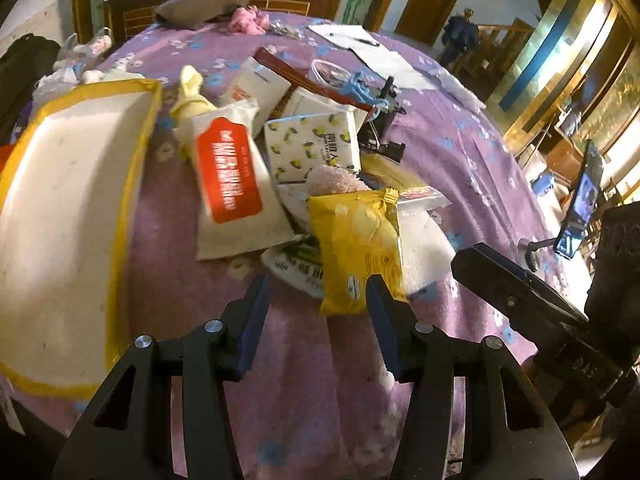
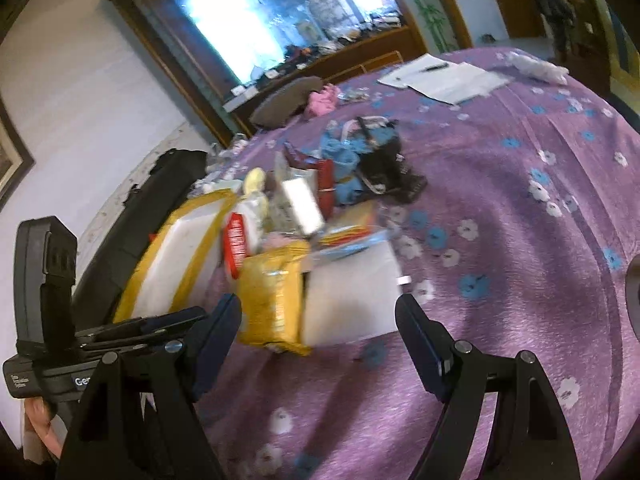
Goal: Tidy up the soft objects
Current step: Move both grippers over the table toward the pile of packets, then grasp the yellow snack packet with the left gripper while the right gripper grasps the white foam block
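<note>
A heap of soft packs lies on the purple flowered cloth: a yellow pack nearest, a white pouch with a red label, a lemon-print tissue pack, a pink fluffy piece and a white foam pad. My left gripper stands open just short of the yellow pack, nothing between its fingers. In the right wrist view the yellow pack and white pad lie ahead of my open, empty right gripper. The left gripper's body shows at the left there.
A white fabric tray with yellow trim sits left of the heap. Papers with a pen, a grey cushion, a pink plush and black gear with blue yarn lie farther back. A phone on a stand is at right.
</note>
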A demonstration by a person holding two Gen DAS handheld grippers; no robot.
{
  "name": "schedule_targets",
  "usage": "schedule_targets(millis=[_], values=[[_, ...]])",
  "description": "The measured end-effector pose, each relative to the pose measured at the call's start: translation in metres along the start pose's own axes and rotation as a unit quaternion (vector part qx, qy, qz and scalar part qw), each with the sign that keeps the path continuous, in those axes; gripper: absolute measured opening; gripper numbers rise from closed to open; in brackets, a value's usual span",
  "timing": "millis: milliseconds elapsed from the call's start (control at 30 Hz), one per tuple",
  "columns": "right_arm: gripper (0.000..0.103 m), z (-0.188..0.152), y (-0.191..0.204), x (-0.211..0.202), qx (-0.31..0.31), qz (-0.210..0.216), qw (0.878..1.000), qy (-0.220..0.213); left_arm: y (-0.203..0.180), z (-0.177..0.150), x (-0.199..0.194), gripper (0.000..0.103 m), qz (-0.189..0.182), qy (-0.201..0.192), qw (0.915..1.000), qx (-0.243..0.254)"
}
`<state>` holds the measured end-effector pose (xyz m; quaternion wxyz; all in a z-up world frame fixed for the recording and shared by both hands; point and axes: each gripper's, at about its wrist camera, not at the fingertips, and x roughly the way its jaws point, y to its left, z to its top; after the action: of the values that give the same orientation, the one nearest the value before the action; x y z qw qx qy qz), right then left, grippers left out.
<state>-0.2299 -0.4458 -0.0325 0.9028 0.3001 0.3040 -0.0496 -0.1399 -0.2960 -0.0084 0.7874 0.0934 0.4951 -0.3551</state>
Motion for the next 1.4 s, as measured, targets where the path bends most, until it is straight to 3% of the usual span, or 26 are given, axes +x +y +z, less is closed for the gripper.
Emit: schedule_targets(millis=[133, 300, 467, 767, 967, 1133, 1400], values=[[0.080, 0.002, -0.012, 0.006, 0.018, 0.003, 1.000, 0.011, 0.000, 0.008, 0.013, 0.050, -0.036, 0.004, 0.9993, -0.010], [0.080, 0.005, -0.022, 0.021, 0.036, 0.017, 0.999, 0.035, -0.006, 0.012, 0.021, 0.050, -0.053, -0.004, 0.9986, -0.001], [0.080, 0.006, -0.024, 0.022, 0.033, 0.003, 0.999, 0.036, -0.007, 0.011, 0.021, 0.029, -0.078, -0.004, 0.9969, -0.001], [0.080, 0.010, -0.009, 0.035, -0.002, -0.014, 0.998, 0.061, 0.018, -0.003, -0.011, 0.020, -0.157, 0.011, 0.9870, -0.032], [0.080, 0.010, 0.012, 0.064, -0.059, -0.099, 0.989, 0.089, 0.038, -0.009, -0.029, 0.020, -0.163, -0.003, 0.9852, -0.053], [0.067, -0.006, 0.015, 0.062, -0.073, -0.136, 0.984, 0.092, 0.052, -0.015, -0.036, 0.020, -0.160, -0.008, 0.9844, -0.071], [0.067, -0.011, 0.013, 0.024, -0.026, -0.085, 0.990, 0.106, 0.064, -0.017, -0.047, 0.020, -0.178, -0.022, 0.9800, -0.086]])
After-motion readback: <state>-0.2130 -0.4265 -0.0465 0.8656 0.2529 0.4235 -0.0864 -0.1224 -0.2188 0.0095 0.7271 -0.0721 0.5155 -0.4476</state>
